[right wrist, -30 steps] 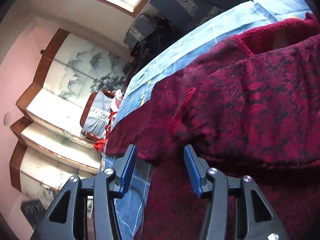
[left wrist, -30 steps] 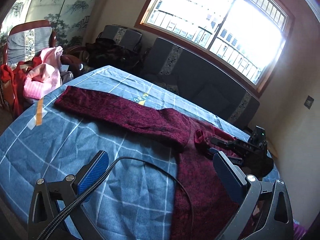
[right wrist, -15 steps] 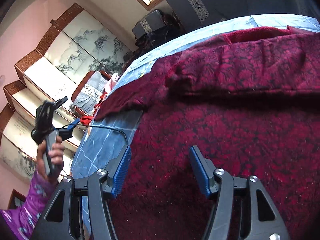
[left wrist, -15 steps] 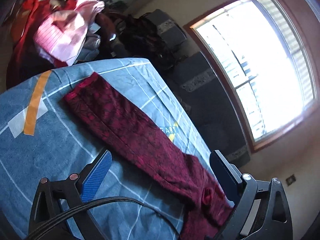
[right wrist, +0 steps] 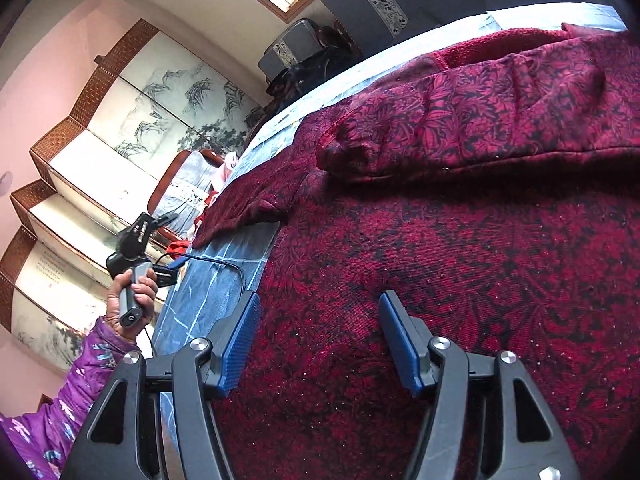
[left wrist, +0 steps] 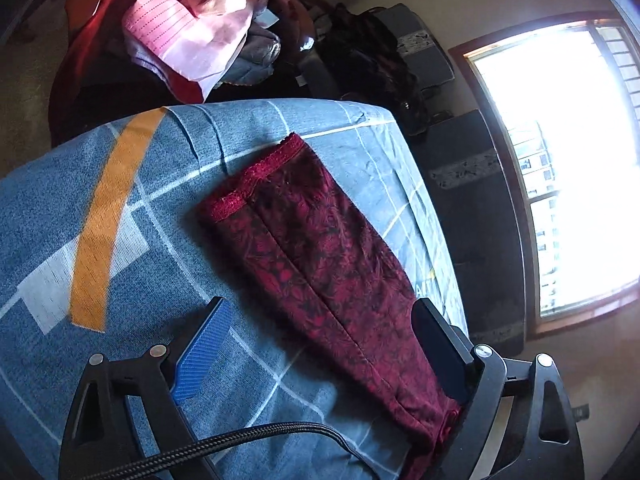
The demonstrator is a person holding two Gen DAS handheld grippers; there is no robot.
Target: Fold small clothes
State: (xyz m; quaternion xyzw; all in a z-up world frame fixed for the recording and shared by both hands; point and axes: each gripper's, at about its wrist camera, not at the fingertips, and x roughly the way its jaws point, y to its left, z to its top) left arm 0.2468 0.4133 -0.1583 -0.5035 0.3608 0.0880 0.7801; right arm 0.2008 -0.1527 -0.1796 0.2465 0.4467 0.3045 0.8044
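Sunlit room: bright window (left wrist: 568, 168) to one side, painted folding screen (right wrist: 132, 128) along the wall in the right wrist view. Blue checked cloth (left wrist: 168, 184) covers the surface, with an orange tape strip (left wrist: 106, 224) stuck near one corner. Dark red patterned garment (right wrist: 460, 264) lies spread flat on the cloth; one sleeve (left wrist: 320, 256) runs out toward the far edge, its cuff near the corner, flat and straight. Second sleeve (right wrist: 480, 120) lies folded across the garment's body in the right wrist view. Left gripper (left wrist: 320, 344) hovers over the sleeve, jaws wide apart, one finger on each side of the fabric, nothing clamped; braided cable (left wrist: 224, 440) crosses beneath it. Right gripper (right wrist: 320, 340) sits low over the garment's body near its side edge, jaws apart, holding nothing. Person's left hand (right wrist: 132, 300), purple sleeve, grips the other tool's handle beyond the surface edge. Heap of pink and red clothes (left wrist: 192, 28) on a chair past the far corner.
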